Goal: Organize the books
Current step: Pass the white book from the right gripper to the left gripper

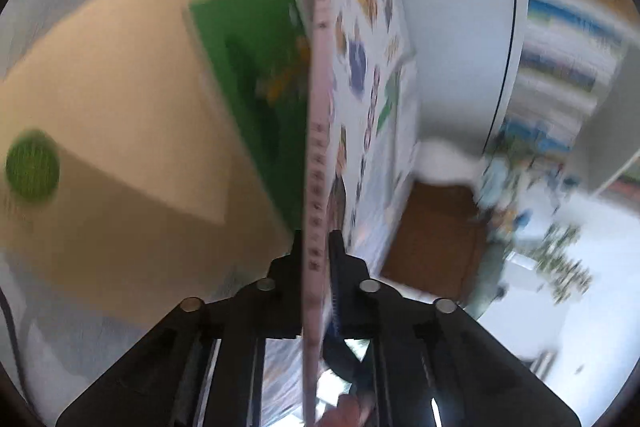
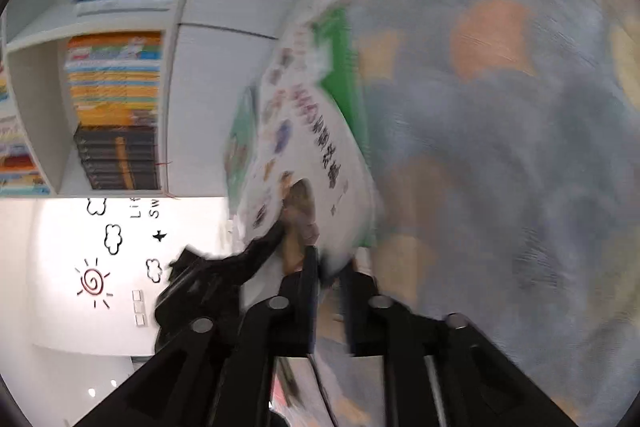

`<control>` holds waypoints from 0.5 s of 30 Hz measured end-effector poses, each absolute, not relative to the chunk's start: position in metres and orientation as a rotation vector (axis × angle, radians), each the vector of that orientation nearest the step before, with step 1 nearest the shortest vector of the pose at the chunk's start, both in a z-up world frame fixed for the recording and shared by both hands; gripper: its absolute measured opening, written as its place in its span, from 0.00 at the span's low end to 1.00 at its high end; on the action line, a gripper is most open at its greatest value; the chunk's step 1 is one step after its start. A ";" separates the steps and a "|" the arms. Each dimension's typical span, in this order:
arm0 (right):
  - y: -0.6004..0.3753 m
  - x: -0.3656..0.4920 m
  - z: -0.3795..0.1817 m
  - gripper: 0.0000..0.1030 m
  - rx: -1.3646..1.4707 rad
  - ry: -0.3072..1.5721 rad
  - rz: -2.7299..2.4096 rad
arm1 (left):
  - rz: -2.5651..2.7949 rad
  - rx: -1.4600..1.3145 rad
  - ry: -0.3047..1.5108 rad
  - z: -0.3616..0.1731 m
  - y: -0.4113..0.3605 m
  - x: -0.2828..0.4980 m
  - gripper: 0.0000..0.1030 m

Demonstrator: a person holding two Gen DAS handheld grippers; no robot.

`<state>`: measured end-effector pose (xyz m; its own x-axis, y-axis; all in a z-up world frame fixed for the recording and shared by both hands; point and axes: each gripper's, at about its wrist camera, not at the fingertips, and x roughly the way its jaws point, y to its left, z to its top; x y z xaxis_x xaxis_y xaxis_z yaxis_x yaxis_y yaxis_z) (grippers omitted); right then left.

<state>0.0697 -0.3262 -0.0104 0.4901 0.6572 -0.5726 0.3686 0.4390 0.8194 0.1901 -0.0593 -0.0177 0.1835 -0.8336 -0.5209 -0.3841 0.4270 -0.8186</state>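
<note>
Your left tongs (image 1: 316, 247) were clamped on the white picture book (image 1: 362, 75), held edge-on before the white bookshelf (image 1: 452, 39). Your right tongs (image 2: 332, 267) stood narrowly parted, nothing gripped; green book (image 1: 244, 67) lay flat on the counter (image 1: 100, 79).

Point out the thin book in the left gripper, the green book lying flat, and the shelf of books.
thin book (image 1: 316, 131), left wrist view, spine edge.
green book (image 1: 244, 67), left wrist view, cover.
shelf of books (image 2: 116, 75), right wrist view, orange spines.
</note>
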 end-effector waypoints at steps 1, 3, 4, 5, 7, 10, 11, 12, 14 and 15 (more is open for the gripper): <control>-0.332 0.068 -0.022 0.41 1.175 1.131 0.204 | -0.466 -1.143 1.438 -0.017 -0.063 0.184 0.05; -0.342 0.070 -0.037 0.62 1.271 1.081 0.226 | -0.513 -1.146 1.464 -0.019 -0.069 0.174 0.05; -0.345 0.074 -0.042 0.63 1.325 1.035 0.282 | -0.523 -1.146 1.475 -0.019 -0.072 0.170 0.06; -0.347 0.080 -0.042 0.62 1.329 1.026 0.315 | -0.528 -1.151 1.485 -0.021 -0.075 0.165 0.06; -0.345 0.102 -0.039 0.61 1.265 1.100 0.359 | -0.518 -1.180 1.486 -0.025 -0.073 0.157 0.06; -0.350 0.113 -0.037 0.13 1.238 1.104 0.273 | -0.508 -1.284 1.453 -0.030 -0.061 0.148 0.07; -0.351 0.113 -0.036 0.08 1.259 1.078 0.279 | -0.514 -1.304 1.440 -0.029 -0.057 0.144 0.07; -0.352 0.111 -0.032 0.07 1.300 1.029 0.296 | -0.517 -1.304 1.430 -0.027 -0.056 0.141 0.08; -0.347 0.106 -0.016 0.06 1.276 0.982 0.299 | -0.507 -1.280 1.402 -0.017 -0.050 0.136 0.11; -0.343 0.103 -0.003 0.06 1.240 0.965 0.301 | -0.496 -1.280 1.380 -0.012 -0.046 0.133 0.14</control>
